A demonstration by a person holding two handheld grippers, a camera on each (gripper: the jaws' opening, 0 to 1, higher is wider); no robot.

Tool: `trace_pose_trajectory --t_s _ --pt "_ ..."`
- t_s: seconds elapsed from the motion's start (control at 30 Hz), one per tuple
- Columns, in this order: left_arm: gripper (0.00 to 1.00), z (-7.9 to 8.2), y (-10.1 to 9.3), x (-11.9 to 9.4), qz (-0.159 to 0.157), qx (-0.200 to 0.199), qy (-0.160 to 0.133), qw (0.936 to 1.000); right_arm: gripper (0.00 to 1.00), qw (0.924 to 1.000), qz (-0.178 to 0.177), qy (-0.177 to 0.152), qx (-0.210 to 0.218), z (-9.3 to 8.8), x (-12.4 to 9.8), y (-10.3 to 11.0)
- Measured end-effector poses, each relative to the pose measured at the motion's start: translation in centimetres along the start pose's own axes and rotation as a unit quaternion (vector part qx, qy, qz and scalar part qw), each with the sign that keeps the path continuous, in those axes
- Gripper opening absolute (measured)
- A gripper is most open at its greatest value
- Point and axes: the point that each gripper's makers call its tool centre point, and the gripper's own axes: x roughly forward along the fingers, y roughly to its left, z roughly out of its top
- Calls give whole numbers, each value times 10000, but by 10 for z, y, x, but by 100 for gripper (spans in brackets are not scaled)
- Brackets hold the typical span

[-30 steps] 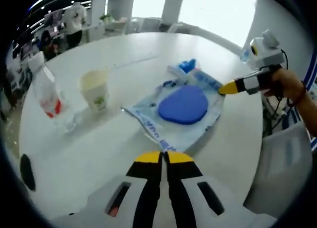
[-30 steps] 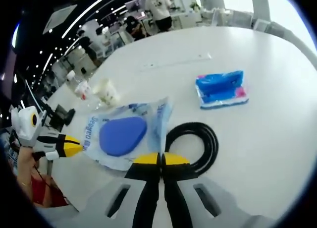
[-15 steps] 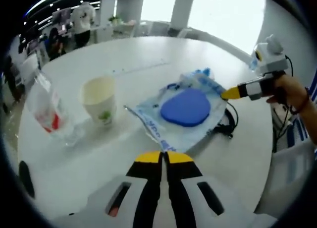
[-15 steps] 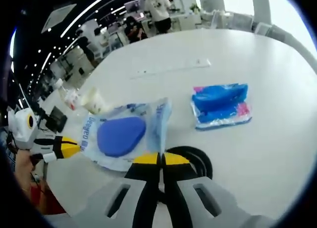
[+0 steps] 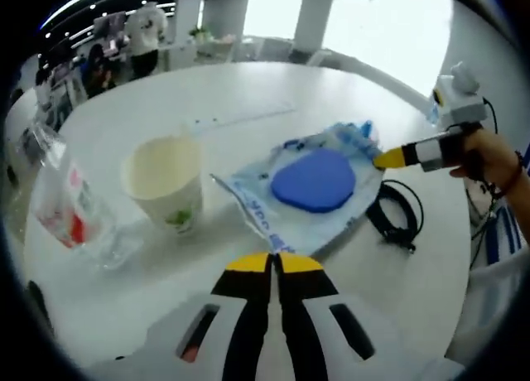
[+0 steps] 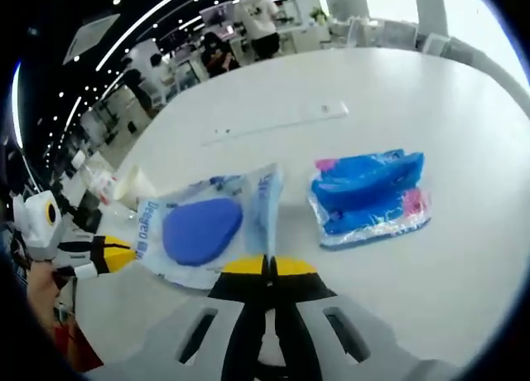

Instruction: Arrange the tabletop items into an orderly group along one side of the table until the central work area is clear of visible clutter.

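Both grippers hover low over the white table [image 5: 248, 91] with jaws pressed together, holding nothing. Left gripper [image 5: 275, 263] points at the clear bag with a blue pad [image 5: 313, 179]; right gripper [image 6: 267, 267] comes at it from the opposite side. One paper cup [image 5: 163, 182], one plastic bottle [image 5: 62, 207], one black cable [image 5: 396, 215], one blue tissue pack [image 6: 368, 195].

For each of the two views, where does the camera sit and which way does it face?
Left gripper view: rides the left gripper, facing across the round white table at the cream paper cup; a hand holds the right gripper.
Right gripper view: rides the right gripper, facing the opposite way; the left gripper enters.
Shared: the clear bag holding a blue oval pad.
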Motion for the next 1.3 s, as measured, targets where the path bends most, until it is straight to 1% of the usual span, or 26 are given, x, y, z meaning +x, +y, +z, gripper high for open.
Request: trace_pose_trajectory --t_s 0.13,0.27,0.43,0.5,0.53,0.57,0.67,0.77,0.87,0.9,1.17,1.3 --pt "0 0 5 6 89 -50 -13 9999 1 10000 17 33 17 1 10 -1" --pt "0 4 6 12 131 79 -74 9999 1 10000 -5 29 68 4 17 -6" --pt "0 5 10 18 200 13 -144 9997 1 9999 4 71 119 3 24 -10" --pt "0 8 13 20 265 -31 -261 9993 1 10000 14 32 83 4 26 -10" --pt "0 8 13 21 254 -128 -291 9992 1 10000 -4 42 80 3 28 -11" --pt "0 7 14 23 222 -252 -301 9990 2 10000 -11 41 84 4 29 -12" --pt "0 5 17 25 262 -262 -299 9989 2 10000 36 7 73 5 31 -11" --pt "0 4 17 26 252 -297 -318 9987 2 10000 6 33 56 3 34 -12" --pt "0 4 18 26 291 -253 -339 9987 3 10000 22 68 40 1 37 -12" --pt "0 3 20 26 316 -174 -328 9988 4 10000 35 79 31 0 38 -13" --pt "1 3 22 28 332 -200 -393 9985 8 9998 48 -28 -204 3 38 -13" --pt "3 3 22 29 324 -29 -382 9987 13 9997 62 -28 -254 3 37 -11"
